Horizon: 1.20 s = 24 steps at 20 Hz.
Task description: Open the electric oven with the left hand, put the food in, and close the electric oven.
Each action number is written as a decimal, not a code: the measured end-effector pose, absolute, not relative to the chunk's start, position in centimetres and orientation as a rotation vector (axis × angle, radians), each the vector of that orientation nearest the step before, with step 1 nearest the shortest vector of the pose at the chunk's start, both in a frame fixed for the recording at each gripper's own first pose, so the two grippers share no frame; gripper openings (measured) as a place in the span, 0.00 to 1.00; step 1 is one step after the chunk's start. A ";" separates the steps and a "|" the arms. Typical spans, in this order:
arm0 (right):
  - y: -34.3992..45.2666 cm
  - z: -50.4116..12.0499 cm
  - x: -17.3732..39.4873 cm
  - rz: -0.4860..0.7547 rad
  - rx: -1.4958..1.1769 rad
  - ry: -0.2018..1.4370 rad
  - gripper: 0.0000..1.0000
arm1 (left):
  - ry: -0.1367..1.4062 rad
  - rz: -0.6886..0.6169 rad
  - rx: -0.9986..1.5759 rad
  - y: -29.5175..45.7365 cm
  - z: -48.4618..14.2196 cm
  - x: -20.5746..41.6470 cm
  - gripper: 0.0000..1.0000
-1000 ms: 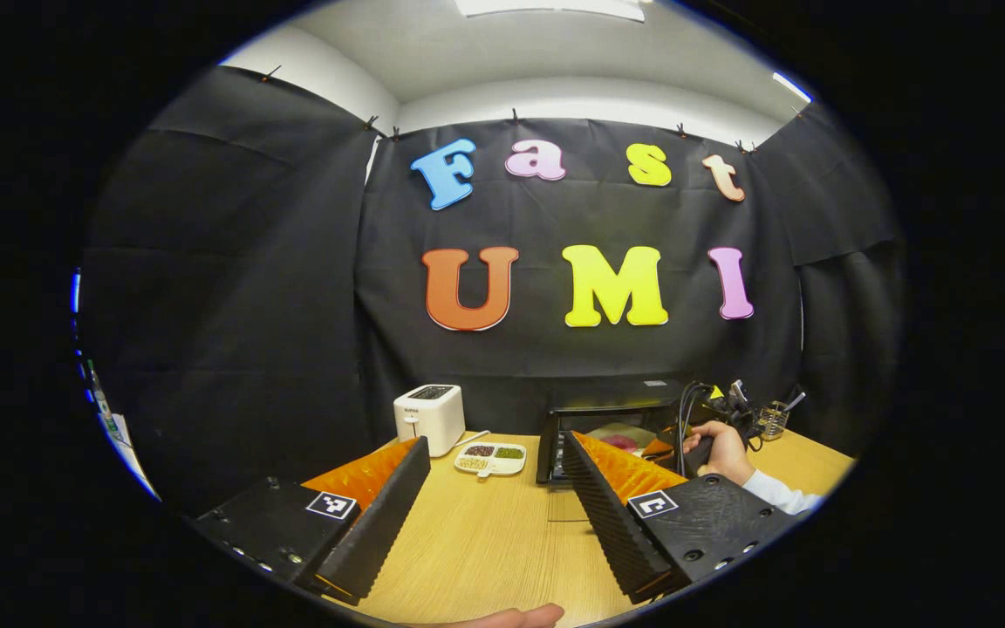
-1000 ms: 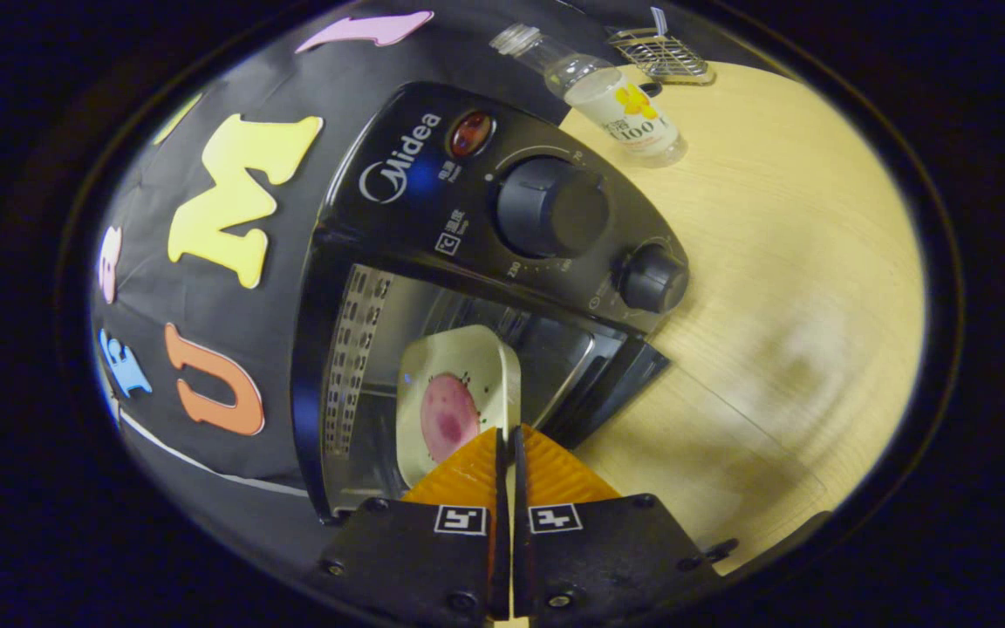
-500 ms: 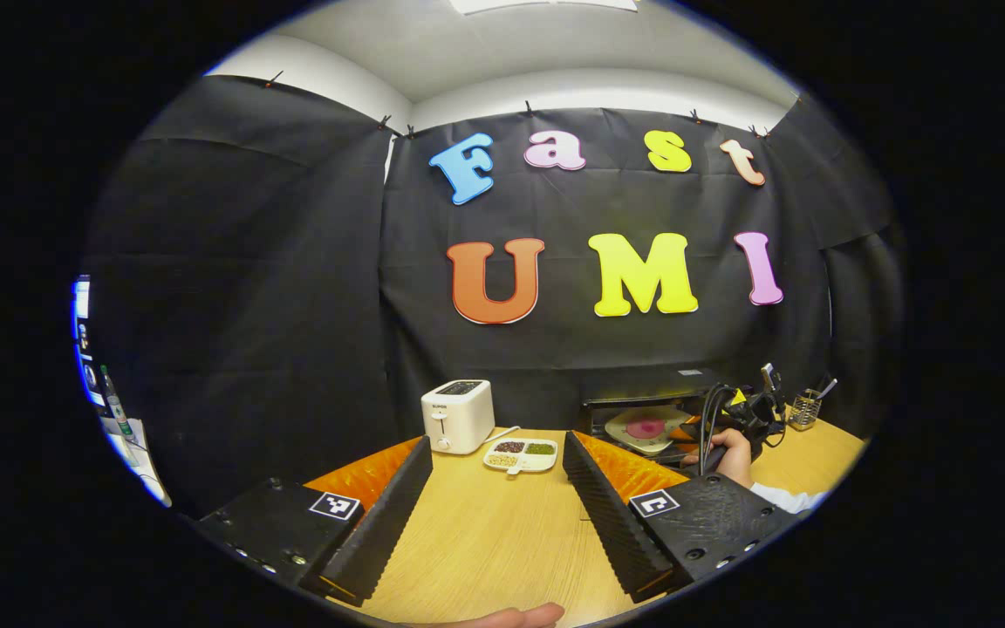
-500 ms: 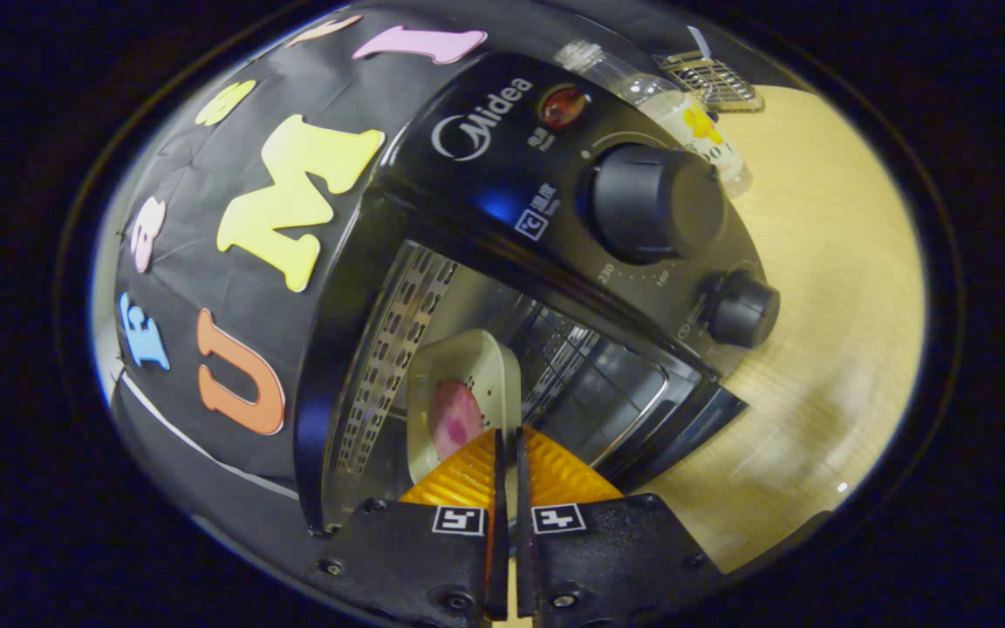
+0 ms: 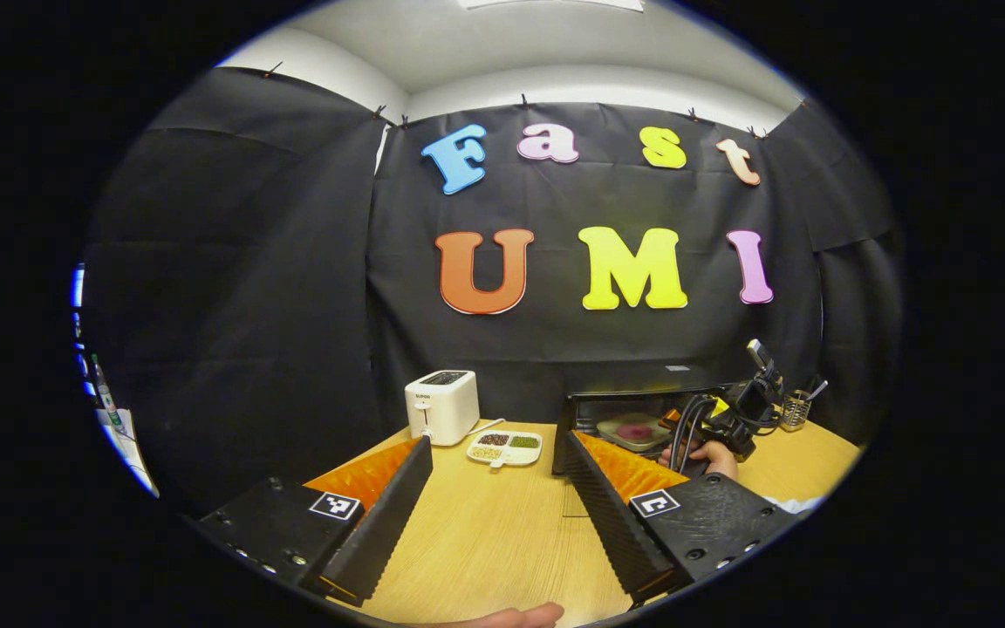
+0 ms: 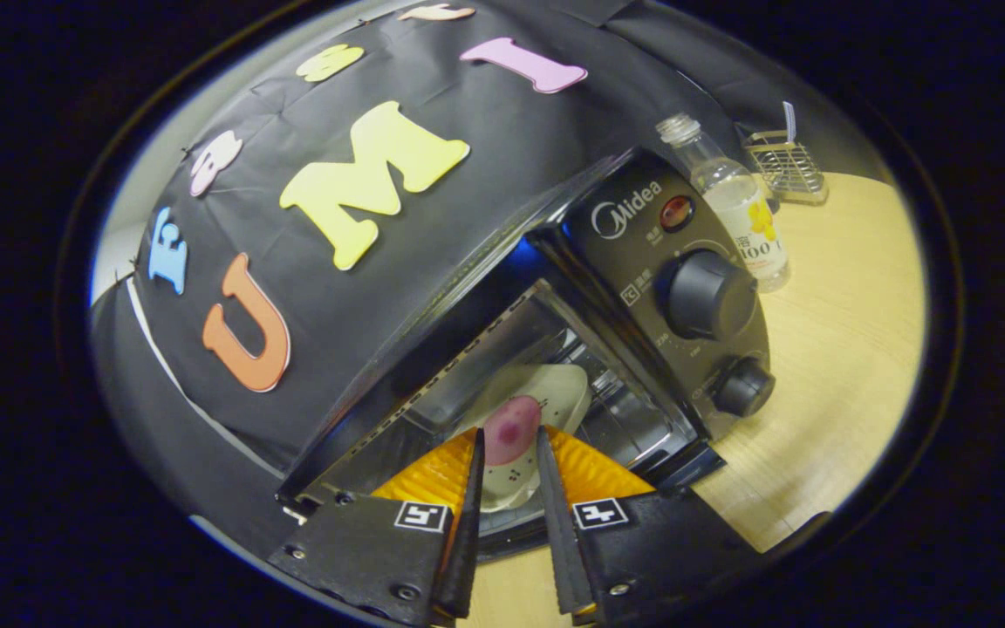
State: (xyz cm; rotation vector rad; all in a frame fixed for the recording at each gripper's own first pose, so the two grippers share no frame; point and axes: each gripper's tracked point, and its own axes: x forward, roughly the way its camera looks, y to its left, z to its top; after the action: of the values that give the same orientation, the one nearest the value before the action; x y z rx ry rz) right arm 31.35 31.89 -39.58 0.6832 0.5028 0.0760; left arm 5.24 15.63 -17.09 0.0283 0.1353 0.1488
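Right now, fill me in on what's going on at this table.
A person is loading an electric oven with two handheld grippers. Its door is open and a plate of pink food sits inside. The right gripper is at the oven mouth with its fingers parted around the plate's near edge, not clamped. The left gripper hovers open over the wooden table. The door is not yet closed.

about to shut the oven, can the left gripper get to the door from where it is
Probably yes: the left gripper hangs open over bare table, and the oven lies ahead, but the right gripper and hand crowd its mouth.
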 end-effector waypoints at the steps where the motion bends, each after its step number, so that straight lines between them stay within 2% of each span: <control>1: 31.8 -39.0 30.7 0.087 0.657 0.492 0.35 | 0.122 0.159 0.050 15.7 -16.6 4.8 0.96; 3: 31.6 -37.5 29.4 0.115 0.597 0.461 0.48 | 0.088 0.179 0.096 15.6 -15.6 4.4 0.96; 4: 31.8 -36.9 29.1 0.129 0.574 0.444 0.63 | 0.086 0.179 0.106 15.2 -15.5 4.4 0.96; 5: 32.0 -35.9 28.2 0.153 0.557 0.427 0.65 | 0.093 0.172 0.108 14.7 -15.8 4.3 0.96; 6: 32.3 -34.9 27.2 0.186 0.530 0.416 0.79 | 0.106 0.163 0.107 14.3 -16.1 4.2 0.96; 7: 32.2 -33.9 26.3 0.209 0.496 0.401 0.82 | 0.114 0.158 0.106 14.2 -16.2 4.1 0.96; 8: 31.7 -32.8 25.4 0.223 0.460 0.380 0.80 | 0.122 0.160 0.105 14.2 -16.3 4.0 0.96; 13: 29.8 -27.2 20.6 0.274 0.315 0.311 0.94 | 0.164 0.157 0.105 13.6 -17.2 3.4 0.96; 14: 29.1 -26.2 19.6 0.278 0.291 0.296 1.00 | 0.173 0.147 0.101 13.3 -17.5 3.4 0.96; 17: 27.8 -23.1 16.4 0.323 0.228 0.266 0.95 | 0.210 0.097 0.048 11.4 -18.4 3.4 0.96; 24: 21.5 -17.5 10.6 0.307 0.087 0.222 0.95 | 0.264 0.005 0.033 6.9 -20.7 4.0 0.96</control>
State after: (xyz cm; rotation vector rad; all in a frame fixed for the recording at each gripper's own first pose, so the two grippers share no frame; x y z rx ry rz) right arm 10.63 21.54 -17.49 0.0875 0.2224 0.3067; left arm 3.99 6.91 -20.70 0.0329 0.2640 0.0051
